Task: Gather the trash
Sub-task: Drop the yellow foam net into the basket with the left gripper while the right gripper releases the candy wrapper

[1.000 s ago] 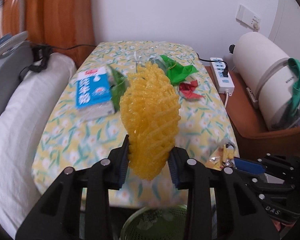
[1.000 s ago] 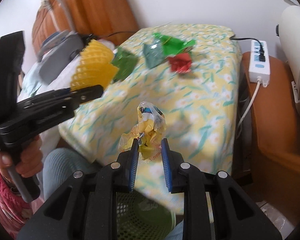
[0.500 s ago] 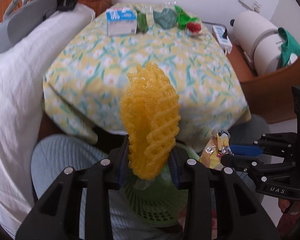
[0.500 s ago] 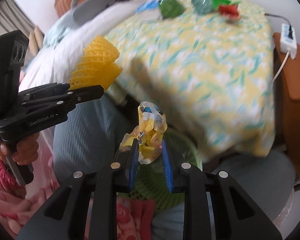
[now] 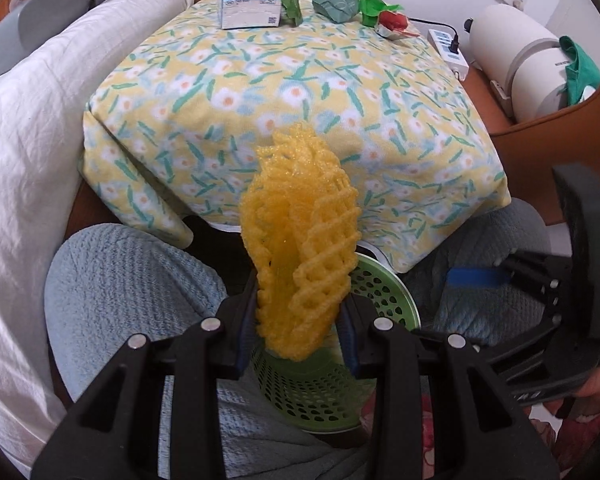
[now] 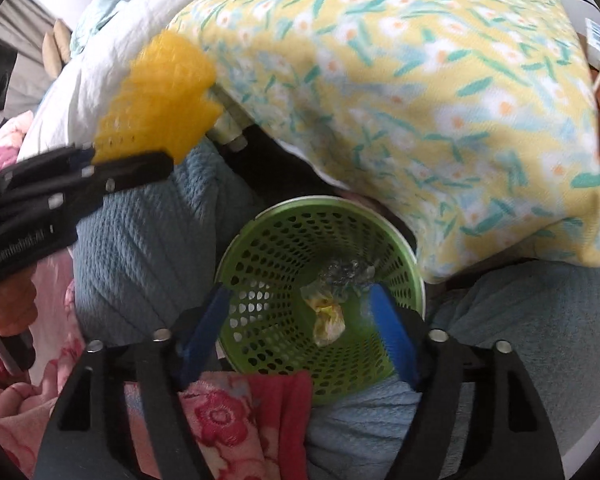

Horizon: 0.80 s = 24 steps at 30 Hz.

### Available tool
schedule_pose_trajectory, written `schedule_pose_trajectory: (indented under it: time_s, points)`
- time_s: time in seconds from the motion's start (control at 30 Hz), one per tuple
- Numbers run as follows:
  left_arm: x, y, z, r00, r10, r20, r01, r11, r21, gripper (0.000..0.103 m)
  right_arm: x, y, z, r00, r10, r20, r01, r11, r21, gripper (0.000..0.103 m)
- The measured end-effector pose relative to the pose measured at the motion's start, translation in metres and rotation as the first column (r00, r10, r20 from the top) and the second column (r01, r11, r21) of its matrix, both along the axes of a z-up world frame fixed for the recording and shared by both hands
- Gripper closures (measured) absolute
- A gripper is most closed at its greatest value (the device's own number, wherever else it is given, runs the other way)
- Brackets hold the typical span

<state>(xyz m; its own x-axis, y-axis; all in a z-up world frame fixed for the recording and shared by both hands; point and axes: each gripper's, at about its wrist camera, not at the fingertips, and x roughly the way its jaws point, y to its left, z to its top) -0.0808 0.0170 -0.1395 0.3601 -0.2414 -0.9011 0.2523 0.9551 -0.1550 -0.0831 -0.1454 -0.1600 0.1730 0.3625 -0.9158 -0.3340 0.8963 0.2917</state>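
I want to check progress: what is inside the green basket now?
Inside the green basket lies one crumpled yellow wrapper with clear plastic. The right gripper's fingers and a pink cloth hide its near part.

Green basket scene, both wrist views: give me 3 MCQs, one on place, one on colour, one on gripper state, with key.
1. Where does the crumpled yellow wrapper lie?
A. On the floral cloth
B. Inside the green basket
C. Between the left gripper's pads

2. What colour is the foam net?
A. Yellow
B. Red
C. White

3. How does the right gripper stand?
A. Shut on the wrapper
B. Shut on the foam net
C. Open, nothing between its pads

Key:
1 B, the wrapper rests low inside the basket in the right wrist view.
2 A, the net clamped in the left gripper is bright yellow.
3 C, its jaws have just been opening and stand wide above the basket, gripping nothing.
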Motion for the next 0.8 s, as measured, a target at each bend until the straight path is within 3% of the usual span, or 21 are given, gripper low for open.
schedule_pose_trajectory:
  time_s: [0.23, 0.5, 0.6, 0.7, 0.8]
  points:
    - [-0.008, -0.012, -0.011, 0.998, -0.057, -0.041, 0.058, 0.998, 0.007, 0.069, 0.010, -0.030, 0.013, 0.995, -0.096, 0.032, 0.097, 0.995, -0.007, 0.016]
    - [-0.025, -0.028, -0.027, 0.986, -0.128, -0.103, 0.129, 0.992, 0.005, 0.067, 0.017, -0.046, 0.011, 0.991, -0.130, 0.033, 0.130, 0.992, 0.005, 0.016]
    - [-0.028, -0.032, -0.028, 0.985, -0.138, -0.106, 0.139, 0.990, 0.004, 0.052, 0.017, -0.048, 0.012, 0.990, -0.137, 0.035, 0.137, 0.991, 0.006, 0.016]
    - [-0.028, -0.032, -0.024, 0.987, -0.132, -0.090, 0.133, 0.991, 0.002, 0.030, 0.017, -0.054, 0.013, 0.988, -0.149, 0.029, 0.149, 0.989, 0.015, 0.015]
    - [-0.026, -0.028, -0.020, 0.991, -0.115, -0.075, 0.115, 0.993, 0.000, 0.018, 0.017, -0.053, 0.014, 0.986, -0.161, 0.035, 0.160, 0.987, 0.015, 0.010]
